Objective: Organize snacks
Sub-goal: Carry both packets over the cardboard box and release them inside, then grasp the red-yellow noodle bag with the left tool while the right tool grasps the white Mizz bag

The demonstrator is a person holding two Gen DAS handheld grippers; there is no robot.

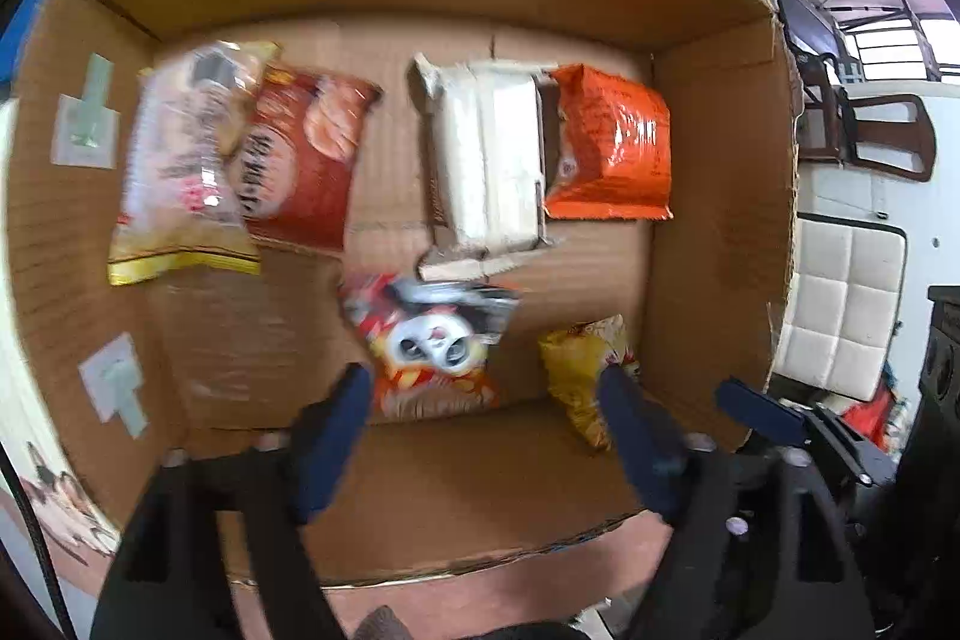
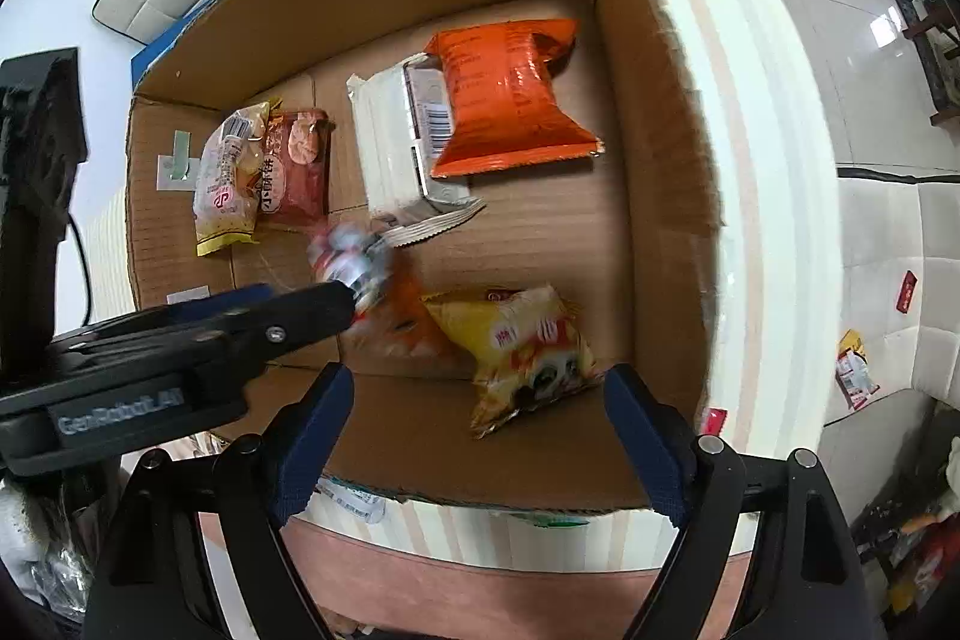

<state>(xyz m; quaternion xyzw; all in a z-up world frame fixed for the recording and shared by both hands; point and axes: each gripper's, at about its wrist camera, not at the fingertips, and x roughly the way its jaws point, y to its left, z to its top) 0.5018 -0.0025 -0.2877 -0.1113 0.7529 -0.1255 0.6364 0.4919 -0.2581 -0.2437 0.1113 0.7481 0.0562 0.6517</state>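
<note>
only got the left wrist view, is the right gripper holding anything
Observer: No. The right gripper is open, with nothing between its fingers.
Operator: yellow bag is half hidden here, is it lying flat
Observer: Yes, the yellow bag lies print up on the floor of the box.
Operator: any snacks still outside
Observer: Yes, small packets lie on the white seat beyond the box's right wall.

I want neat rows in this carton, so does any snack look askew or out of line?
Yes. The panda packet lies tilted mid-floor, apart from both rows. The yellow packet slumps crooked near the front wall of the cardboard box. The orange bag overlaps the white pack.
</note>
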